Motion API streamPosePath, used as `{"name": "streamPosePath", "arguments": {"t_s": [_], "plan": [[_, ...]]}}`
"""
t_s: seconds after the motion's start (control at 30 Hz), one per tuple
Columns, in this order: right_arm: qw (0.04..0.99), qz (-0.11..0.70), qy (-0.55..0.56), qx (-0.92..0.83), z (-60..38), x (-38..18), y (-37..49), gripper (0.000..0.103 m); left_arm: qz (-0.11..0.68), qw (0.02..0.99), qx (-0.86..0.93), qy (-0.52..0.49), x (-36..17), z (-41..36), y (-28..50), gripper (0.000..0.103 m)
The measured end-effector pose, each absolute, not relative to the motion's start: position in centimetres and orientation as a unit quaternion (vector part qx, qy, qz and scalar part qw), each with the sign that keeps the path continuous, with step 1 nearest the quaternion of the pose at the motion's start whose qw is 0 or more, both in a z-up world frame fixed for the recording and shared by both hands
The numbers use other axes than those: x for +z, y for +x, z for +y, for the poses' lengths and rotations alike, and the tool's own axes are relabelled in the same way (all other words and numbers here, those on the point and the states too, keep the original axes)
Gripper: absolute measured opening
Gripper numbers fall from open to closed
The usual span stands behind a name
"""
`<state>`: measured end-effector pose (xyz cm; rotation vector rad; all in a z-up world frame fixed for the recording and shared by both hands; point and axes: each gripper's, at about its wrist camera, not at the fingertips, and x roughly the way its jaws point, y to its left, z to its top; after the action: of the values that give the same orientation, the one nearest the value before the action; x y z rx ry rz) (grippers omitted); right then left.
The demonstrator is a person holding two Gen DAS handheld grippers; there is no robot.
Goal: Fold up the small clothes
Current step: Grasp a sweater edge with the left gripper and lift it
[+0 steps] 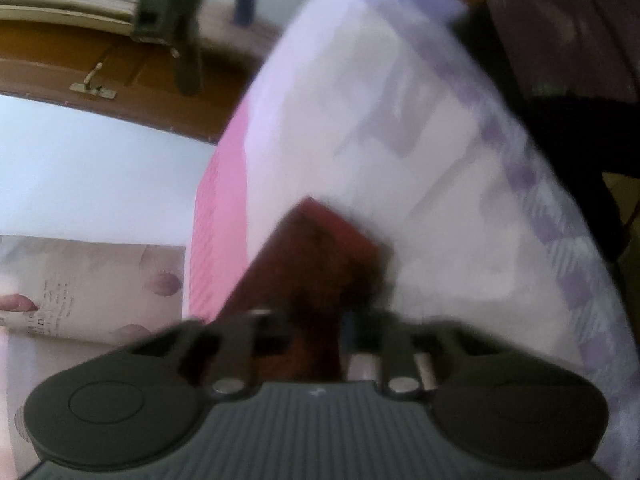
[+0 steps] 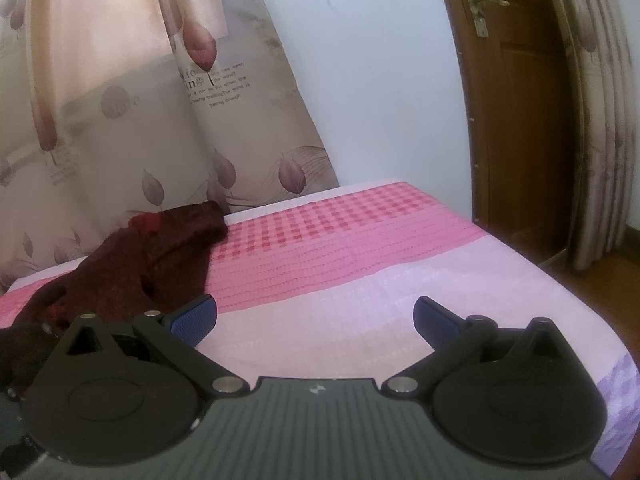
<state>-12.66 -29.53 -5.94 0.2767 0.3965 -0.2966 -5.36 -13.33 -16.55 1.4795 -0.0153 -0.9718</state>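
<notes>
here the left gripper (image 1: 320, 320) is clamped on the dark red garment (image 1: 320, 248); the right gripper (image 2: 316, 320) gapes empty above the bed (image 2: 360, 240). that thin pinch might slip, dropping the cloth into a crumple.

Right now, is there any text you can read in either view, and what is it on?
"the wind" on the curtain, within several small printed lines; the rest is too blurred to read.
Larger print at the curtain's top: unreadable.
Left view: curtain print blurred, unreadable.

Dark maroon garment (image 2: 160, 256); pink-checked, lilac bedsheet (image 2: 340, 240); leaf-print beige curtain (image 2: 120, 120); brown door (image 2: 516, 120).
</notes>
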Motion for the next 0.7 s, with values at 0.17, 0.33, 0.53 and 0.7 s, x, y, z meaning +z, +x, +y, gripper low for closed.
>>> {"name": "streamPosePath", "arguments": {"t_s": [0.17, 0.33, 0.53, 0.7], "plan": [[0.956, 0.199, 0.144, -0.158, -30.2, -6.1, -12.6, 0.103, -0.015, 0.703, -0.387, 0.596, -16.1, -13.4, -5.8, 0.007], [0.955, 0.206, 0.142, -0.16, -30.2, -6.4, -12.5, 0.103, 0.004, 0.833, -0.325, 0.448, -9.7, -12.9, -3.8, 0.007], [0.956, 0.215, 0.13, -0.151, -29.2, -6.2, -11.7, 0.103, 0.011, 0.927, -0.192, 0.323, -1.7, -8.9, 0.8, 0.007], [0.955, 0.228, 0.121, -0.148, -28.4, -6.4, -11.0, 0.103, 0.036, 0.963, -0.064, 0.26, 3.2, -3.0, 6.5, 0.007]]}}
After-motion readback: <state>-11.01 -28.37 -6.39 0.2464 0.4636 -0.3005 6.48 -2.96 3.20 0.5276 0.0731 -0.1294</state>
